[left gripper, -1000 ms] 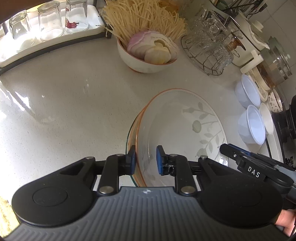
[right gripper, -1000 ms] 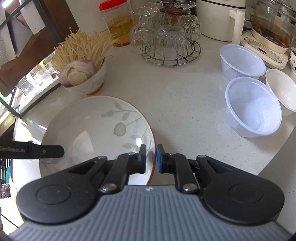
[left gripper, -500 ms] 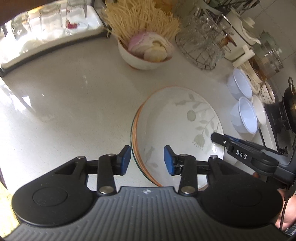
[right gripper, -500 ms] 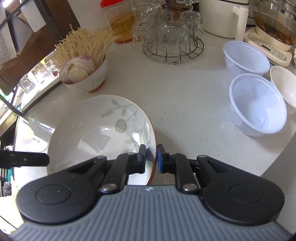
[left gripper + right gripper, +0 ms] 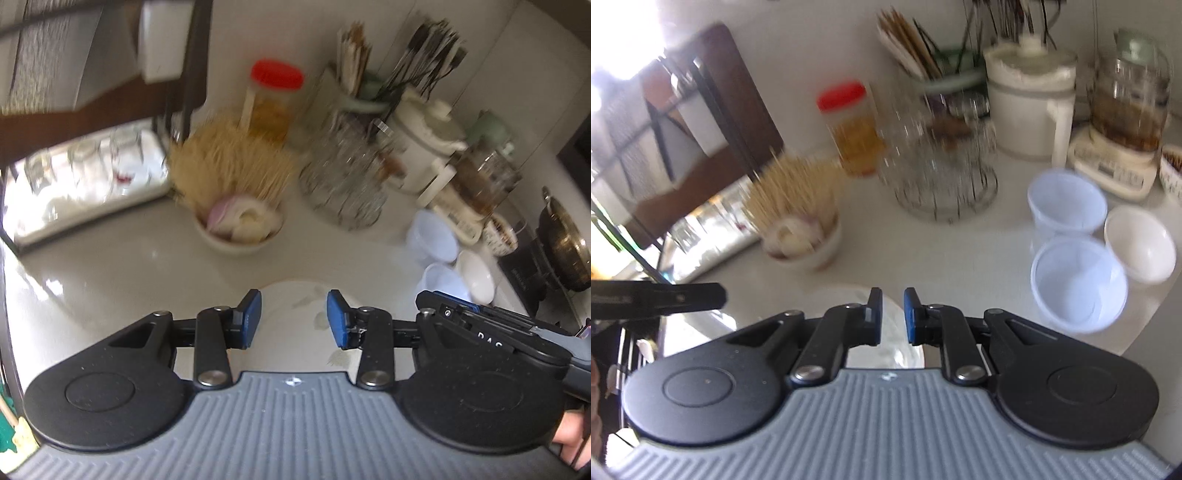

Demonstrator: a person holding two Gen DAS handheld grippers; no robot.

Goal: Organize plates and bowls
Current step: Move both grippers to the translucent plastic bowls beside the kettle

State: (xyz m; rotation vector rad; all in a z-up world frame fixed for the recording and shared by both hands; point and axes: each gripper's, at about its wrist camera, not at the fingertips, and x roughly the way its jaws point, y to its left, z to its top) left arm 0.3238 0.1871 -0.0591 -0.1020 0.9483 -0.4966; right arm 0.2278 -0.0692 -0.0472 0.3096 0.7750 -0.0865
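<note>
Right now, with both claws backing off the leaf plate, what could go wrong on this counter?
1. The left claw is open with the leaf plate just beneath its tips; dipping down could knock the plate.
2. The right claw, nearly shut and gripping nothing, hovers over the same plate; a rightward swing could tip the nearer plastic bowl.
3. Both views are motion-blurred, so the noodle bowl and glass rack ahead are hard to judge.

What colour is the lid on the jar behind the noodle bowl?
Red lid; clearest in the right wrist view.

Black left gripper (image 5: pixel 294 318), blue pads (image 5: pixel 249 318), seemingly grey ribbed base
</note>
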